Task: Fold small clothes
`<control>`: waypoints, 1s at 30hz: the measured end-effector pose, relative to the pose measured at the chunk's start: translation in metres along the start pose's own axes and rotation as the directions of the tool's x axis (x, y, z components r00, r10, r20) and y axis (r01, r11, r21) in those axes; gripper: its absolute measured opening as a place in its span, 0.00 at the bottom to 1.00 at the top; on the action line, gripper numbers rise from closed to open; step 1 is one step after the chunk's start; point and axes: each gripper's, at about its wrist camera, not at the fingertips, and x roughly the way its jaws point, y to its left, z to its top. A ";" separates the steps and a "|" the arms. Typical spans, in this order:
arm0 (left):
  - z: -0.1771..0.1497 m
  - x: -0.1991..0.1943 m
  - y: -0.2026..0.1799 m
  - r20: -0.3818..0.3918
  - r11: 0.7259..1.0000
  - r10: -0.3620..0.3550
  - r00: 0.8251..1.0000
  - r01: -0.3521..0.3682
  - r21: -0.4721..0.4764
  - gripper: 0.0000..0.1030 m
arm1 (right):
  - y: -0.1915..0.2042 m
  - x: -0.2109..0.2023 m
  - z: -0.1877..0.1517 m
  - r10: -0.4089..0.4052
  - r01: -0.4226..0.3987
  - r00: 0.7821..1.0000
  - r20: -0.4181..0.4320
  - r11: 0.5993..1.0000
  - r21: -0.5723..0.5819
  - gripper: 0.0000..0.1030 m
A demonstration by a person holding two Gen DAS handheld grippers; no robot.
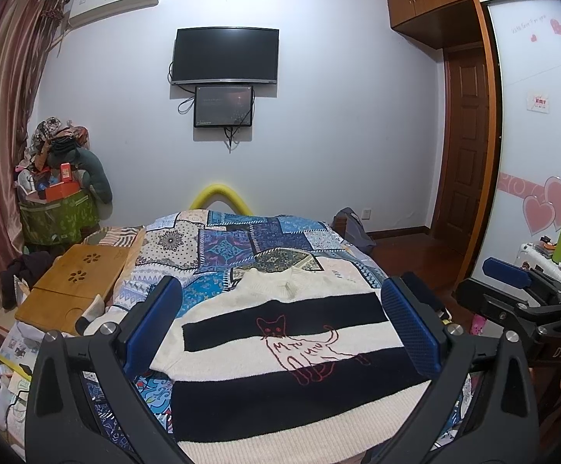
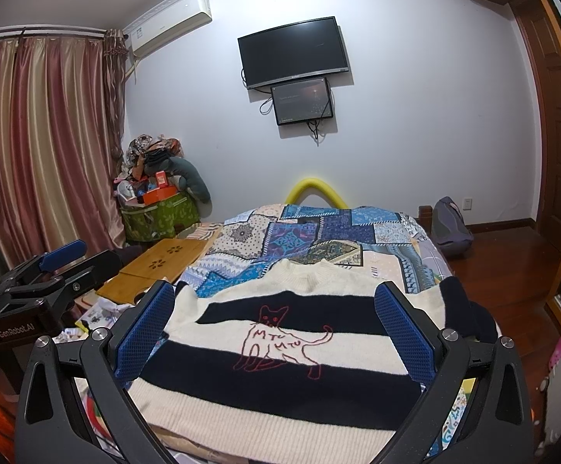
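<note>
A bed [image 1: 241, 247] under a blue patchwork quilt [image 2: 319, 228] fills the middle of a bedroom with pale walls. On the far wall hang a dark television [image 1: 226, 56] and a smaller screen [image 1: 223, 106] below it; an air conditioner [image 1: 114, 2] sits high beside striped curtains [image 2: 36, 135]. A bamboo lap tray [image 1: 71, 290] lies along the bed's left edge.

The striped sweater [image 1: 280, 348] lies flat at the bed's near edge, front up, its collar pointing toward the far wall and hem nearest, long axis running down the bed. A red outline cat [image 2: 280, 340] on its chest reads "MTU MTU".

The left gripper [image 1: 280, 324] hovers over it with jaws spread wide, holding nothing, and so does the right gripper [image 2: 276, 328]. In the right wrist view the left gripper's body reads "GenRobot.AI".
</note>
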 end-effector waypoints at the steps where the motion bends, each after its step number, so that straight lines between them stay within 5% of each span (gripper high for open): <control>1: 0.001 0.000 0.000 -0.001 1.000 -0.001 1.000 0.001 -0.001 1.00 | 0.000 0.000 0.000 0.000 0.000 1.000 0.001 1.000 0.001 1.00; 12: 0.000 0.010 0.004 -0.016 1.000 0.003 1.000 -0.003 -0.012 1.00 | 0.000 0.006 0.000 0.001 -0.001 1.000 -0.015 1.000 0.004 1.00; 21: -0.009 0.062 0.048 -0.124 0.995 0.048 0.991 -0.058 -0.082 1.00 | -0.007 0.047 -0.001 0.009 -0.009 0.997 -0.073 1.000 0.006 1.00; 26: -0.028 0.108 0.099 -0.238 0.980 0.108 0.965 -0.144 -0.140 1.00 | -0.015 0.080 -0.005 -0.004 0.003 0.994 -0.113 1.000 -0.003 1.00; 30: -0.050 0.147 0.150 -0.359 0.957 0.135 0.923 -0.216 -0.195 1.00 | -0.024 0.114 -0.008 -0.015 0.010 0.987 -0.159 0.999 -0.030 1.00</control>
